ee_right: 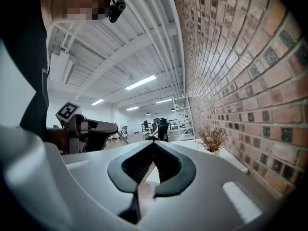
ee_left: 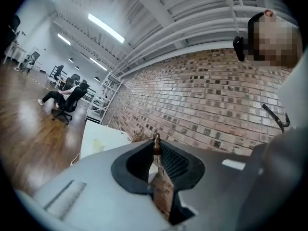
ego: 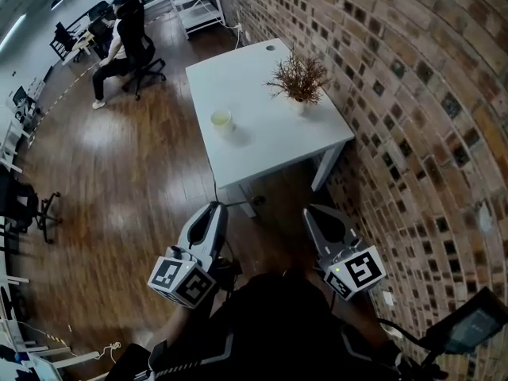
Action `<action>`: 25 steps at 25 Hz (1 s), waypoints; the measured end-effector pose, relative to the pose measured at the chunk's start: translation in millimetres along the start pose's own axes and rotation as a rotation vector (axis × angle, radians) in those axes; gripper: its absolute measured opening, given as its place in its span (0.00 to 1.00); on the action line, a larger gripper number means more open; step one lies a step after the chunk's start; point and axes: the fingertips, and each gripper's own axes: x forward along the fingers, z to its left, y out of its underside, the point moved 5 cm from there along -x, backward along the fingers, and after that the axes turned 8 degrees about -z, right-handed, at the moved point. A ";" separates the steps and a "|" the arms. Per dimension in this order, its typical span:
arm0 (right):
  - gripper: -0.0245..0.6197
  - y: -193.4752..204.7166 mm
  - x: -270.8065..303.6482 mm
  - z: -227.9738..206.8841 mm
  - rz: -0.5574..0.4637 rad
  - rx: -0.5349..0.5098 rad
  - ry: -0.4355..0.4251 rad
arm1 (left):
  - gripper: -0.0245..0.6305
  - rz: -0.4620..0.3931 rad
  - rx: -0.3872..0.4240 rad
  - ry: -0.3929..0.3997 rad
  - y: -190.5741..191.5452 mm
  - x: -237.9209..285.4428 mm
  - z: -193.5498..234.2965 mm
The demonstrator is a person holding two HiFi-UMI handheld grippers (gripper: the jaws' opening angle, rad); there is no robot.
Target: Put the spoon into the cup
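A pale cup (ego: pixel 221 120) stands near the left edge of the white table (ego: pixel 262 133) ahead of me; in the left gripper view the cup (ee_left: pixel 98 145) is a faint shape on the table. My left gripper (ego: pixel 213 208) is held well short of the table. Its jaws (ee_left: pixel 156 141) are closed on a thin thing with a brown knobbed end (ee_left: pixel 156 147), which looks like the spoon's handle. The spoon's bowl is hidden. My right gripper (ego: pixel 312 211) (ee_right: pixel 154 142) is beside it, level, with its tips together and nothing between them.
A dried plant in a pot (ego: pixel 299 78) stands on the table's right side near the brick wall (ego: pixel 413 94). A person sits on an office chair (ego: pixel 131 46) far back on the wooden floor. White shelving (ego: pixel 194 2) stands behind the table.
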 end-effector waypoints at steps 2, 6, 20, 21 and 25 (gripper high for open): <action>0.05 1.5 8.8 -11.5 -0.001 0.003 -0.014 | 0.09 0.001 0.003 -0.012 2.2 13.2 3.7; 0.05 9.1 29.3 -28.4 0.030 -0.023 -0.045 | 0.09 -0.009 0.004 -0.036 4.3 33.9 15.5; 0.05 8.5 162.3 -21.4 0.014 -0.031 0.021 | 0.09 -0.022 -0.018 0.004 -46.8 80.7 142.2; 0.05 8.5 172.4 -20.5 0.021 -0.041 0.022 | 0.09 -0.027 -0.026 0.004 -50.1 82.8 152.0; 0.05 9.7 204.9 -19.1 0.024 -0.046 0.031 | 0.09 -0.029 -0.053 -0.003 -57.0 88.7 182.6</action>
